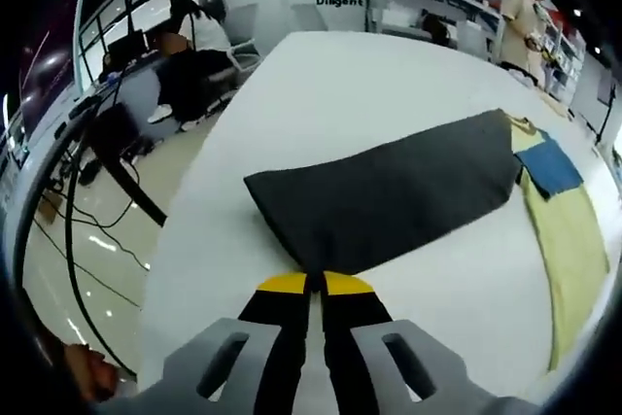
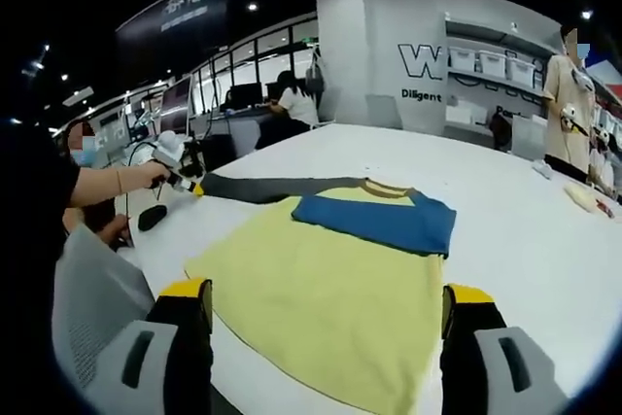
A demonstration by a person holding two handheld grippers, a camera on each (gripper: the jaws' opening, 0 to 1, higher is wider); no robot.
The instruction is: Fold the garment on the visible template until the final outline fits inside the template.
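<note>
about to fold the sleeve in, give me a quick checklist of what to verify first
1. Left gripper clamped on the dark sleeve: ok.
2. Sleeve pulled out straight from the yellow garment: ok.
3. Right gripper open, over the garment's near edge: ok.
4. Garment lying flat on the white table: ok.
5. Blue panel in sight: ok.
6. Template outline under the garment: cannot tell.

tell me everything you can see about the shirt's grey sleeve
The grey sleeve is dark, soft-looking fabric, stretched flat out from the yellow shirt across the white table. Its cuff end is pinched in the shut left hand-held gripper. At the other end it joins the yellow body beside a blue panel.
</note>
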